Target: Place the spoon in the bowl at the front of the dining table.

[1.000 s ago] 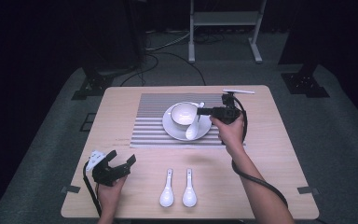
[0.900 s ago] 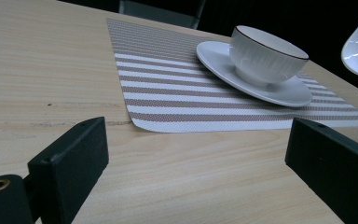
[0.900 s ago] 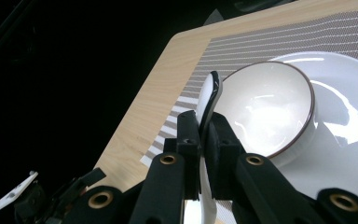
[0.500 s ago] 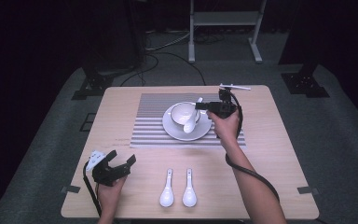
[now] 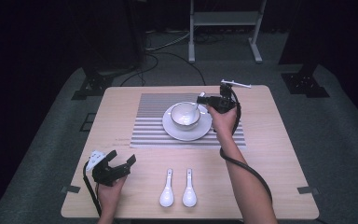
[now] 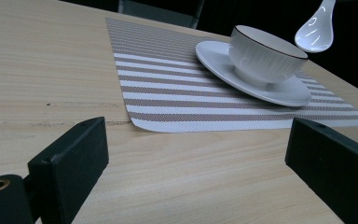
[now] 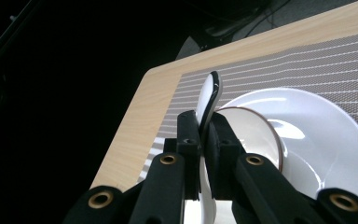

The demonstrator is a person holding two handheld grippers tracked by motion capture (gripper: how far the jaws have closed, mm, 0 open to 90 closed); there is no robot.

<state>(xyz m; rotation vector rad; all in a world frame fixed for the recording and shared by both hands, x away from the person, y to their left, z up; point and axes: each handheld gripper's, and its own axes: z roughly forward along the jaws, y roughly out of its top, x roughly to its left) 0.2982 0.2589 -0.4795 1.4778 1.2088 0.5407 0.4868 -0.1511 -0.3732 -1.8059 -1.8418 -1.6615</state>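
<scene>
Left gripper (image 5: 116,167): jaws apart, empty, resting at the near left table edge.
Near spoons (image 5: 178,188): two lie side by side, just right of the left gripper, handles pointing far.
Right gripper (image 5: 204,99): jaws clamped on a white spoon (image 5: 197,102), far right of centre.
Held spoon: poised over the bowl (image 5: 185,115), long axis slanting down toward it.
Bowl: on its saucer (image 5: 186,130), on the striped mat (image 5: 154,122); right hand nearer.

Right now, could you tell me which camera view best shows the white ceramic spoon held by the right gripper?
The right gripper view: the white ceramic spoon sits clamped between the jaws. The left gripper view catches its scoop above the white ribbed bowl; the high view shows it small.
</scene>
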